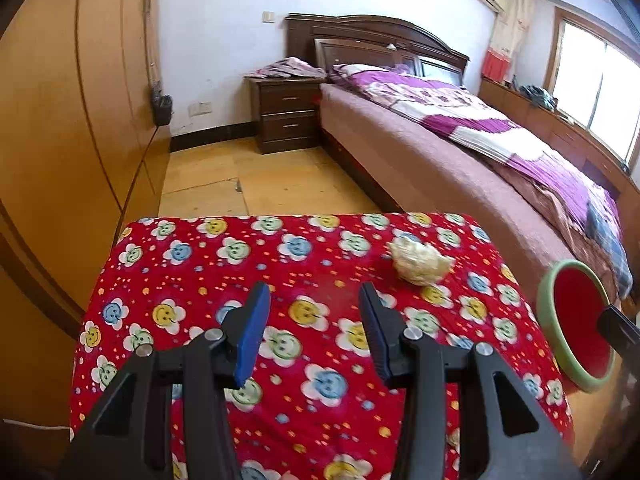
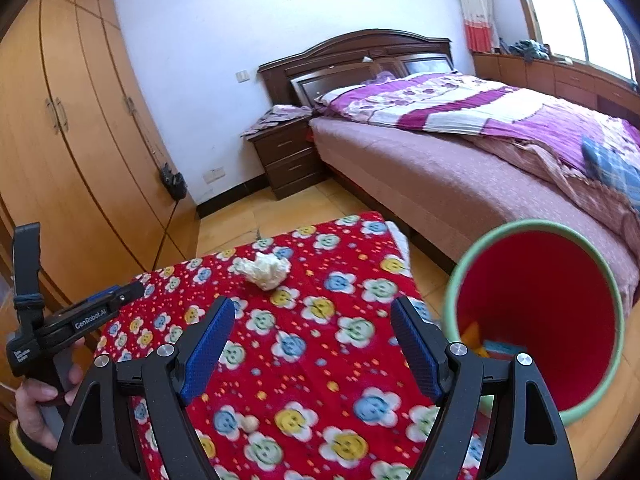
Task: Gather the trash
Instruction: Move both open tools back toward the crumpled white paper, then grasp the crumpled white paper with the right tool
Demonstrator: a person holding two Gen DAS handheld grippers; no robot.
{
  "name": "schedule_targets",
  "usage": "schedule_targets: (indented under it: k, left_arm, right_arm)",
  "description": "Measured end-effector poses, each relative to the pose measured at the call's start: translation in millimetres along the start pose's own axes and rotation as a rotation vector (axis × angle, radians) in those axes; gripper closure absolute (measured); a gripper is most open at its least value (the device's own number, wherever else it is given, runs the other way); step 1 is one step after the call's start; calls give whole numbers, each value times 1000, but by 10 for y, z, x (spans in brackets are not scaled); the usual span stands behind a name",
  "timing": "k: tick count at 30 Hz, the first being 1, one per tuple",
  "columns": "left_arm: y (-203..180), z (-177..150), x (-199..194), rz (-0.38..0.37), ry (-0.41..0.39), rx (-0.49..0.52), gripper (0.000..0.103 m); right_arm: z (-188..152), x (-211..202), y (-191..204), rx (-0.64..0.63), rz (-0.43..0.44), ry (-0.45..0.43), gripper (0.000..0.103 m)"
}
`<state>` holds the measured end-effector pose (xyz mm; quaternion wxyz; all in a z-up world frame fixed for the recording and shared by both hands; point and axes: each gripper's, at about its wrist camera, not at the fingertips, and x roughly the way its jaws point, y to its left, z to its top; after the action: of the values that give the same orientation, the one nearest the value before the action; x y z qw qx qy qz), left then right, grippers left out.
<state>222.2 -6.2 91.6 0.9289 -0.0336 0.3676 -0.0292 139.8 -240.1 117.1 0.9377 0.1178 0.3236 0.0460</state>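
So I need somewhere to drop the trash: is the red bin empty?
Not empty. The right wrist view looks into the red bin and shows yellow and blue scraps at its bottom.

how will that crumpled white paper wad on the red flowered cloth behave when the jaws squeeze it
The crumpled white paper wad looks creased and airy, so probably light and crushable. Its lumpy shape should resist rolling, though a push might slide it over the red flowered cloth.

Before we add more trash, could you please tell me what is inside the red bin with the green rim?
At the bottom of the red bin with the green rim, yellow and blue scraps show; the right gripper hides the rest.
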Motion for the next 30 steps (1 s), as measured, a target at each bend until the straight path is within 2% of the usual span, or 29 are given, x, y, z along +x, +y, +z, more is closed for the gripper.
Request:
schedule_targets:
  k: [11, 20, 23, 30]
  left_arm:
    - [300, 33, 470, 41, 6, -39, 57]
    - [541, -103, 904, 64, 65, -105, 57]
    - [622, -132, 988, 69, 75, -126, 57]
    - [703, -184, 1055, 56, 78, -141, 57]
  right_arm:
    - [112, 733, 332, -44, 13, 17, 22]
    - [101, 1333, 513, -82, 29, 58, 22]
    - [78, 1538, 538, -82, 37, 87, 22]
    - [64, 1894, 606, -149, -6, 123, 22]
